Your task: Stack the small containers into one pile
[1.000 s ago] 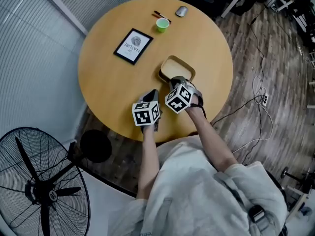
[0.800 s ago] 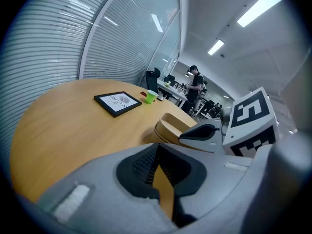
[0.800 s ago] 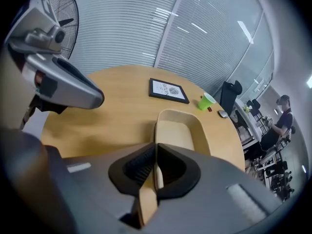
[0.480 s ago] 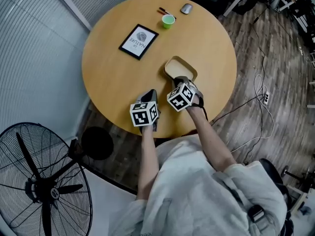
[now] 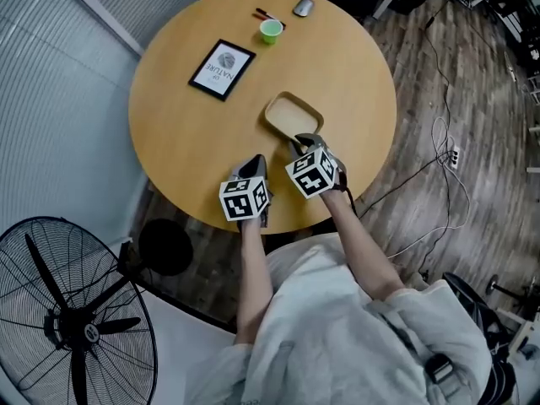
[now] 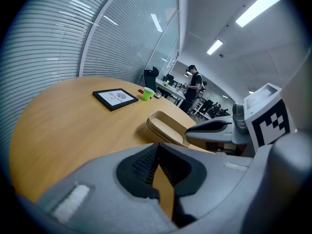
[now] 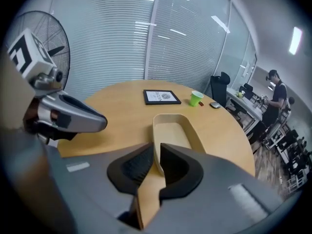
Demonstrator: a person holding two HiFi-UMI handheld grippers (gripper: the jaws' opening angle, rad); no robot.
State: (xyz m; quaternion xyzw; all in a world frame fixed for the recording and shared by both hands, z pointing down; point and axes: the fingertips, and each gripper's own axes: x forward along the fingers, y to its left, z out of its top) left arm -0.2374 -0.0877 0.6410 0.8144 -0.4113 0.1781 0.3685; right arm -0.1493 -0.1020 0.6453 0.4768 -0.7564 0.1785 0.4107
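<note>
Round table (image 5: pixel 177 133) holds your trays (image 5: pixel 291 115), nested in one pile, I think. Your right gripper (image 5: pixel 305 144) pinches their near rim; your left gripper (image 5: pixel 256 167) is closed, empty. Only letting go seems left.

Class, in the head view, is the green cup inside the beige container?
No, the green cup stands on the tabletop, well apart from the beige container.

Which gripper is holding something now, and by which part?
The right gripper pinches the container by its near rim. The left gripper holds nothing.
</note>
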